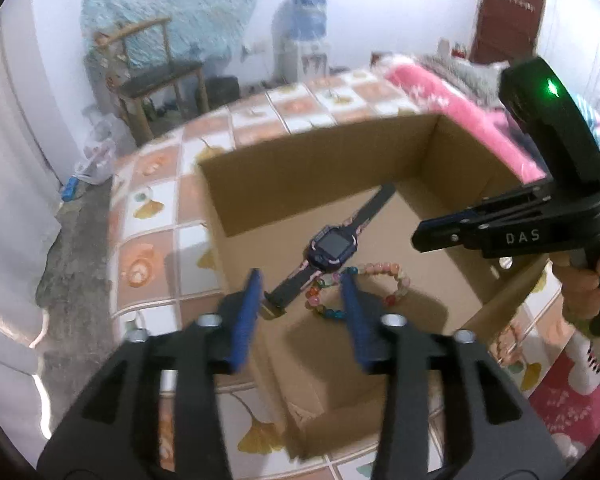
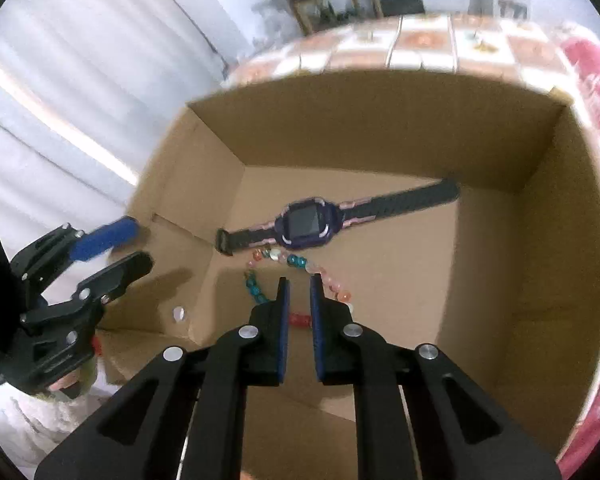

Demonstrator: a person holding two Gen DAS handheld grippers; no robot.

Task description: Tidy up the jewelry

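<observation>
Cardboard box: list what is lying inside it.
The cardboard box holds a smartwatch with a dark strap and a multicoloured bead bracelet beside it. The right claw covers part of the bracelet, and the box's near corner is out of sight.

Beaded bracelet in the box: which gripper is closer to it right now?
Right. The right gripper hangs directly over the beaded bracelet, nearly shut and empty. The left gripper stands open at the cardboard box wall, off to the side.
</observation>
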